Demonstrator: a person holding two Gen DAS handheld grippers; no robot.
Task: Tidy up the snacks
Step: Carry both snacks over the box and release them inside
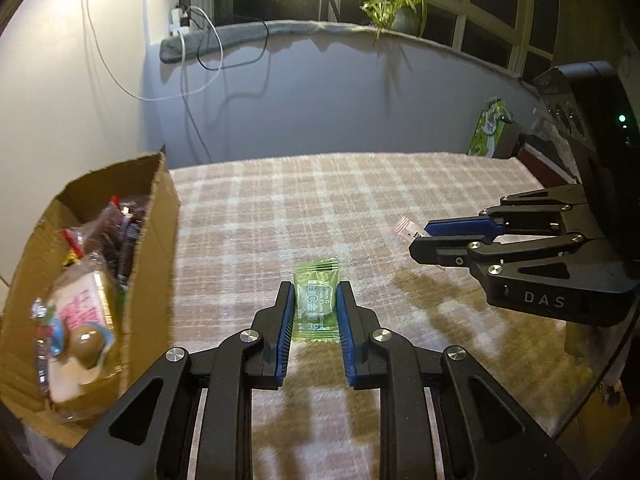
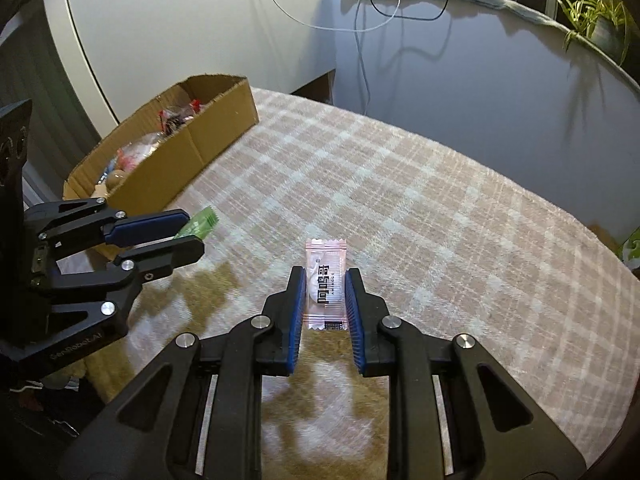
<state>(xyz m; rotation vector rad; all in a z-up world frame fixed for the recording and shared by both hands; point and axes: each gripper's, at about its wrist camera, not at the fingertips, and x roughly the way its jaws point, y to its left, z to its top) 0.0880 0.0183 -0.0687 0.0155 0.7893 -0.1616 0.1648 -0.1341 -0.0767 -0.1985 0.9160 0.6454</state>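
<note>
My left gripper (image 1: 315, 292) is shut on a green candy packet (image 1: 315, 300), held between its blue pads above the checked tablecloth. It also shows in the right wrist view (image 2: 192, 236), with the green packet (image 2: 200, 224) sticking out. My right gripper (image 2: 325, 280) is shut on a pink candy packet (image 2: 325, 286). It shows in the left wrist view (image 1: 420, 238) at the right, with the pink packet (image 1: 406, 229) peeking out. A cardboard box (image 1: 154, 216) holding several snacks stands at the left, also seen in the right wrist view (image 2: 192, 148).
The table (image 1: 360, 200) is covered by a pink and white checked cloth. A wall with hanging cables (image 1: 192, 80) is behind it. A potted plant (image 1: 404, 8) sits on the ledge. A green bag (image 1: 490, 128) stands at the far right.
</note>
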